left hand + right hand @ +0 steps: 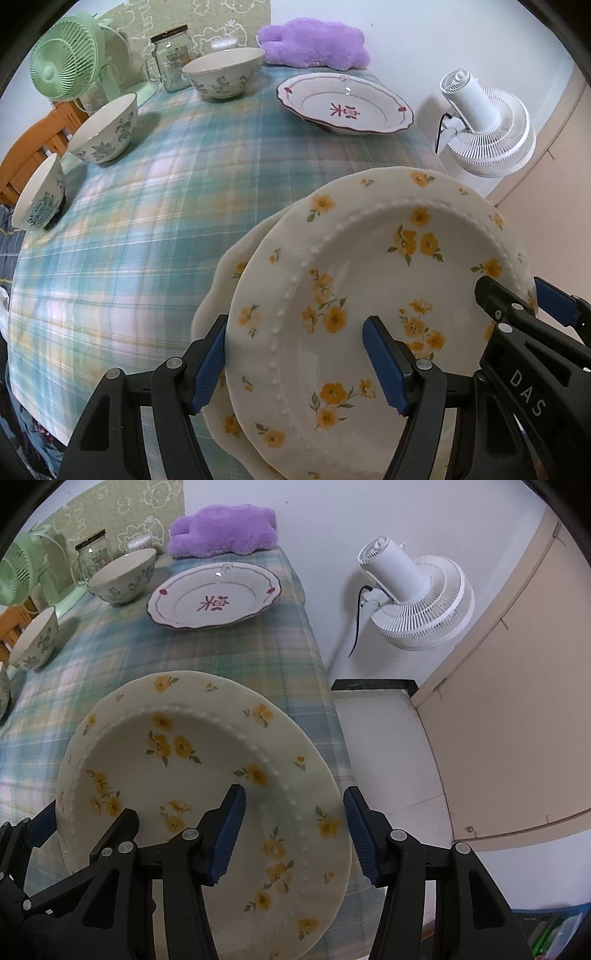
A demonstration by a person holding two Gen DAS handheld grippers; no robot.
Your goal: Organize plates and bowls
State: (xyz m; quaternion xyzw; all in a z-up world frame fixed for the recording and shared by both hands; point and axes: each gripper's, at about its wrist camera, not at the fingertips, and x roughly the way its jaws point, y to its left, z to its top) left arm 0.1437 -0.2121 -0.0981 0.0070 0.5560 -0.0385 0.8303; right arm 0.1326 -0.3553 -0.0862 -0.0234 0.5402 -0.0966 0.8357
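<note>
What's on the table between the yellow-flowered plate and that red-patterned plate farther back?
Nothing: only bare plaid tablecloth separates the yellow-flowered plate from the red-patterned plate, clearest in the right wrist view.

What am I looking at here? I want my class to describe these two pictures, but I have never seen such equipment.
There is no robot. A person holds a two-finger tool in each hand, and each tool has a camera looking along its fingers. One picture comes from the left gripper, the other from the right gripper.

On the checked tablecloth stand three floral bowls, a red-trimmed plate, a glass jar, a green fan and a purple plush toy. A white fan stands beside the table.

Nearest, a yellow-flowered plate sits over a scalloped plate. Both grippers are open, straddling opposite sides of the top plate's rim. Nothing is clamped.
</note>
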